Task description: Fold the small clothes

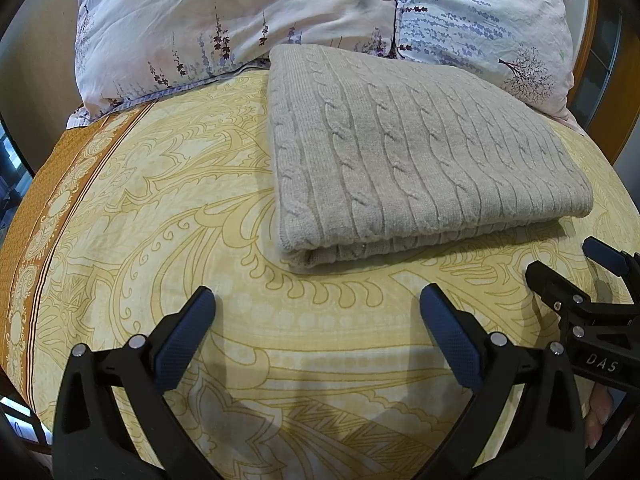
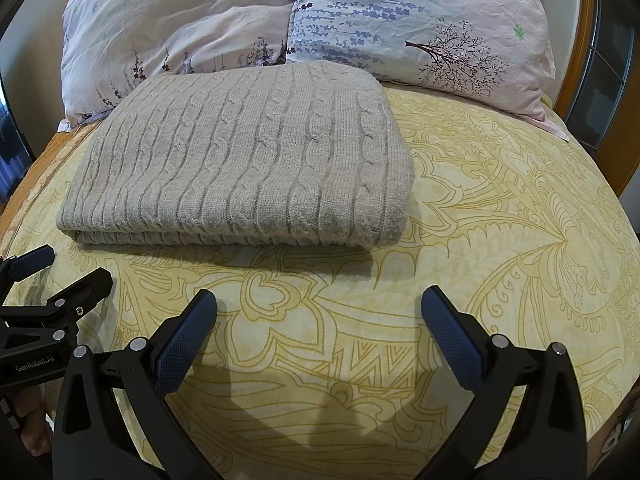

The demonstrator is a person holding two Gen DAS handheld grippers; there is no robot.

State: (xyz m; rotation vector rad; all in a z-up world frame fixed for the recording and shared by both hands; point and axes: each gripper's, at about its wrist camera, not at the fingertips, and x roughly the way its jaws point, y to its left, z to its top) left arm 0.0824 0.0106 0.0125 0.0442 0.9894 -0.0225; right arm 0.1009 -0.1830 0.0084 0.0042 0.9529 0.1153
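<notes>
A grey cable-knit sweater (image 1: 416, 156) lies folded into a flat rectangle on the yellow patterned bedsheet (image 1: 180, 216), its folded edge toward me. In the right wrist view the same sweater (image 2: 248, 160) sits left of centre. My left gripper (image 1: 318, 300) is open just short of the sweater's near edge, nothing between its blue pads. My right gripper (image 2: 319, 300) is open too, empty, a little back from the sweater's near right corner. Each gripper shows at the edge of the other's view: the right gripper (image 1: 568, 272) and the left gripper (image 2: 60, 272).
Two floral pillows (image 1: 240, 20) (image 2: 420, 20) lie against the head of the bed behind the sweater. An orange border strip (image 1: 52, 200) runs along the bed's left edge. A wooden bed frame (image 2: 584, 60) rises at the right. Bare sheet spreads right of the sweater (image 2: 520, 220).
</notes>
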